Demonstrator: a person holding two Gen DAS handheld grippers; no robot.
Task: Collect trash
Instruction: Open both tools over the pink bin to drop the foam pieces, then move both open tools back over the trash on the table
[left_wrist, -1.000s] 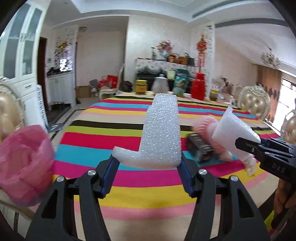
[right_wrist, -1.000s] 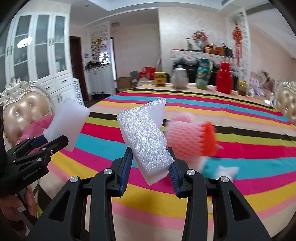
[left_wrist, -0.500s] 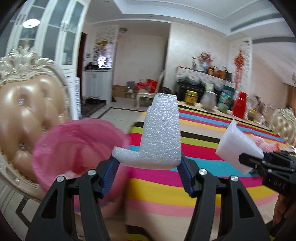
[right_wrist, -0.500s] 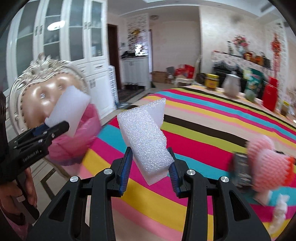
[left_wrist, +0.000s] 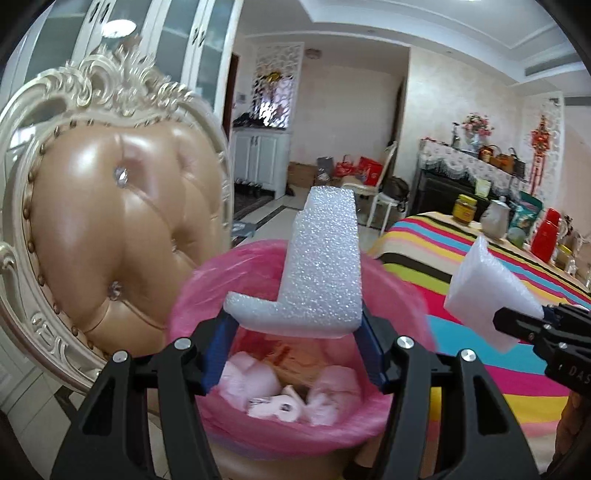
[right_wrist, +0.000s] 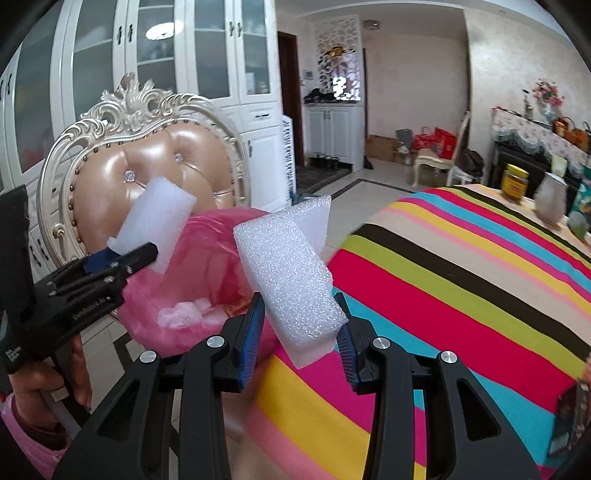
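Over the left wrist view, my left gripper clamped on L-shaped foam now sits above the pink-lined bin, no longer the table; right view, right gripper grips foam block beside it, drop next.

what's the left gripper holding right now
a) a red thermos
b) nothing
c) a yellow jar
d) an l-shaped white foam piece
d: the left gripper is clamped on an L-shaped white foam piece, above the pink-lined trash bin.

left tool clamped, right tool clamped
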